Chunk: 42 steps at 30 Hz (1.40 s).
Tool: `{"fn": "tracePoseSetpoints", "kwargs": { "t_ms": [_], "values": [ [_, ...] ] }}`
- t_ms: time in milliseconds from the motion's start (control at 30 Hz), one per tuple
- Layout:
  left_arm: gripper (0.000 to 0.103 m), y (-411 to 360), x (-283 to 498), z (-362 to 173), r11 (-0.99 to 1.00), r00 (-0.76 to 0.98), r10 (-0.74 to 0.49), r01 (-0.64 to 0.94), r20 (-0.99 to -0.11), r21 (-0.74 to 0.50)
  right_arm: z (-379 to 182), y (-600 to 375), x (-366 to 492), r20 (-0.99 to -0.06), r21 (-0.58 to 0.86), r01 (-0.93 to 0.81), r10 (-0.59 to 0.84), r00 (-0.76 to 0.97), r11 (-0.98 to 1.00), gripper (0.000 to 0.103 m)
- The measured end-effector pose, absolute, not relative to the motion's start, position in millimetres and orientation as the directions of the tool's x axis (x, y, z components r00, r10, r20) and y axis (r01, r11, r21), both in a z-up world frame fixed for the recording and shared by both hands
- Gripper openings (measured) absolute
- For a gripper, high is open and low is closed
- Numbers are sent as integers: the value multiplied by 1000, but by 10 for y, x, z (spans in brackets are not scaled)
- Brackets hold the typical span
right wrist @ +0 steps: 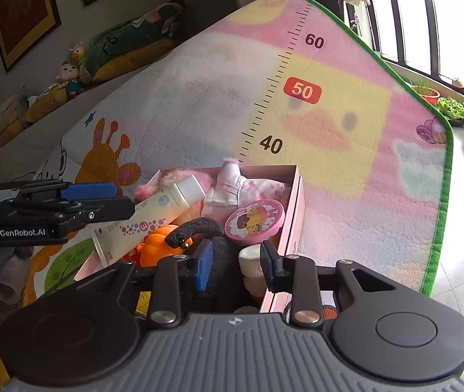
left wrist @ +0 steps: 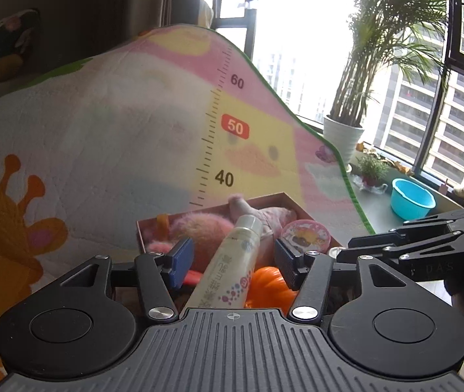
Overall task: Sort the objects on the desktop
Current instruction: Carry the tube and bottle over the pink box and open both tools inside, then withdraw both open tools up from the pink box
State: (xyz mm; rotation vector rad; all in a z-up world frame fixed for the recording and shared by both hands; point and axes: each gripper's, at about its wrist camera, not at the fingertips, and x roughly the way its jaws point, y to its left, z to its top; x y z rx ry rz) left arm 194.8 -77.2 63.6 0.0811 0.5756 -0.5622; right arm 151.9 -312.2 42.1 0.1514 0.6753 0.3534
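Clutter filled the pink box (right wrist: 292, 196) on the play mat (right wrist: 346, 170): a cream tube (left wrist: 232, 264) lay slanted across it, over an orange pumpkin toy (left wrist: 269, 285), with a pink round tin (right wrist: 254, 218) and a doll (right wrist: 248, 186) behind. The left gripper (left wrist: 233, 259) hung over the tube, jaws spread wide on either side without touching it. The right gripper (right wrist: 235, 263) hovered at the box's near end, jaws apart, empty, above a black plush item (right wrist: 222, 254).
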Motion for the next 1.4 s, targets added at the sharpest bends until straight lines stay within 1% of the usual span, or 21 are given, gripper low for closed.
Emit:
{"fn": "tracePoseSetpoints", "kwargs": {
  "t_ms": [133,167,233,400,433,467,500,600,633,667,800,867,933,1033,1100,1133,1167,1267,1333,1400],
  "values": [
    [64,-755,1851,507,843,685,-462,536,-563,-39,443,-3112,1483,-581,254,-271,371,725,928,32],
    [67,-758,1831,476,842,685,-457,538,-567,-29,452,-3105,1472,-580,254,-273,372,725,928,33],
    [69,-777,1816,427,842,686,-447,539,-574,-11,472,-3079,1453,-578,249,-280,375,725,927,35],
    [67,-809,1809,383,846,697,-434,532,-571,7,502,-3029,1390,-575,244,-300,387,721,922,36],
    [66,-807,1795,385,848,700,-430,529,-570,11,504,-3024,1381,-575,244,-303,389,720,921,36],
    [57,-807,1780,384,850,704,-424,526,-570,17,505,-3020,1375,-574,243,-305,390,720,921,38],
    [52,-809,1762,375,852,708,-413,523,-573,33,505,-3017,1371,-574,243,-305,390,720,921,39],
    [45,-781,1715,355,849,706,-409,527,-578,43,498,-3006,1360,-572,248,-306,394,720,919,39],
    [41,-766,1700,352,848,704,-410,529,-579,43,492,-3001,1357,-573,250,-307,396,718,918,39],
    [32,-748,1689,355,848,707,-407,528,-578,48,484,-2994,1354,-575,250,-308,397,716,918,40],
    [32,-678,1652,358,849,705,-404,527,-583,50,455,-2975,1341,-581,250,-311,399,709,917,40],
    [32,-661,1602,353,843,707,-395,533,-586,74,444,-2973,1328,-583,251,-311,399,707,917,40],
    [32,-639,1515,350,818,683,-423,570,-596,72,436,-2971,1316,-585,250,-312,400,706,916,40],
    [32,-611,1363,364,796,668,-456,601,-589,66,442,-2955,1320,-585,248,-313,399,706,917,40],
    [41,-570,1312,408,799,668,-469,600,-578,45,455,-2938,1327,-582,248,-314,400,708,916,40],
    [50,-547,1305,429,802,668,-477,596,-571,28,467,-2925,1328,-580,248,-317,402,709,916,40],
    [55,-541,1305,444,809,677,-476,588,-562,23,486,-2905,1333,-576,248,-321,406,709,914,40],
    [57,-523,1308,472,823,698,-466,567,-543,23,555,-2822,1354,-560,247,-339,419,715,908,40],
    [57,-512,1323,456,822,691,-475,570,-545,6,611,-2689,1424,-552,234,-362,430,714,902,40],
    [60,-527,1318,411,817,680,-483,577,-552,-4,667,-2513,1528,-548,215,-392,443,710,894,40]
  ]
}}
